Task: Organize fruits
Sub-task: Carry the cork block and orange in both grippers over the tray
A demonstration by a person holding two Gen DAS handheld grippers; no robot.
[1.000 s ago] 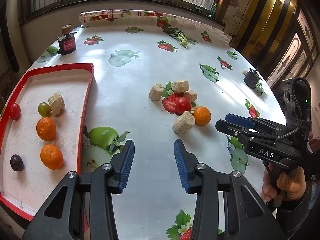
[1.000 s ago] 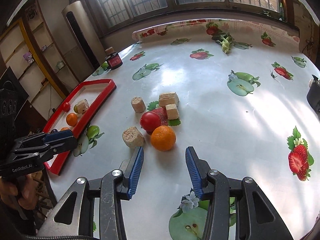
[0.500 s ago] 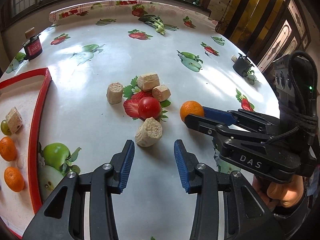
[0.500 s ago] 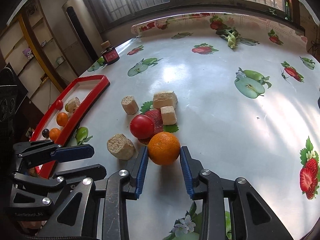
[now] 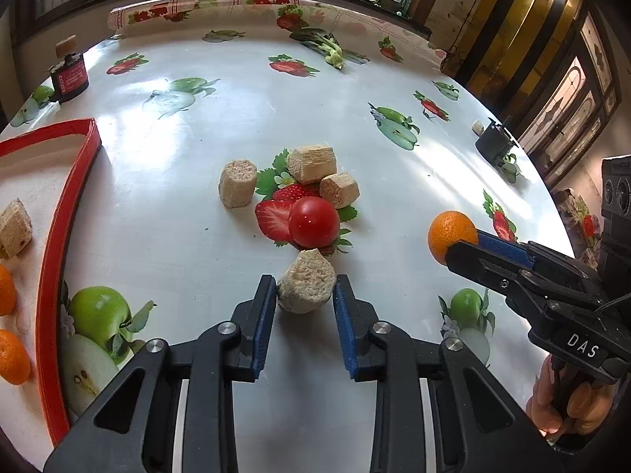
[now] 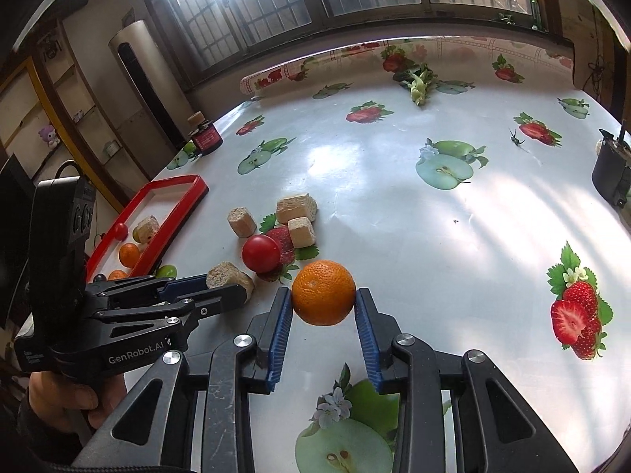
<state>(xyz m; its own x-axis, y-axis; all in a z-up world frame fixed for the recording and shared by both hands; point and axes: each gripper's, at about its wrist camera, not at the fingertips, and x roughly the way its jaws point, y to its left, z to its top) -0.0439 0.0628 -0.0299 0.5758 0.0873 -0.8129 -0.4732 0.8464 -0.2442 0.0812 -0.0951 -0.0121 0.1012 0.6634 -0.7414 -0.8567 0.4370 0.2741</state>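
A beige cork-like chunk [image 5: 305, 287] lies on the fruit-print tablecloth between the blue pads of my left gripper [image 5: 305, 282]. Its jaws are closing and both pads touch the chunk. Just beyond it sits a red tomato [image 5: 314, 222], with three more beige chunks [image 5: 238, 183] behind. My right gripper [image 6: 323, 293] is shut on an orange [image 6: 323, 291]; in the left wrist view the orange [image 5: 451, 236] is held to the right of the pile. The red tray [image 5: 84, 149] at the left holds oranges [image 5: 12, 351], another chunk and small fruits.
A dark jar with a red label [image 5: 69, 75] stands at the far left. A small black object [image 5: 493, 144] sits near the table's right edge. A green vegetable sprig [image 5: 329, 49] lies at the back. A hand holds each gripper's handle.
My left gripper came forward over the nearest beige chunk and closed onto it. My right gripper closed on the orange and drew it to the right, away from the pile.
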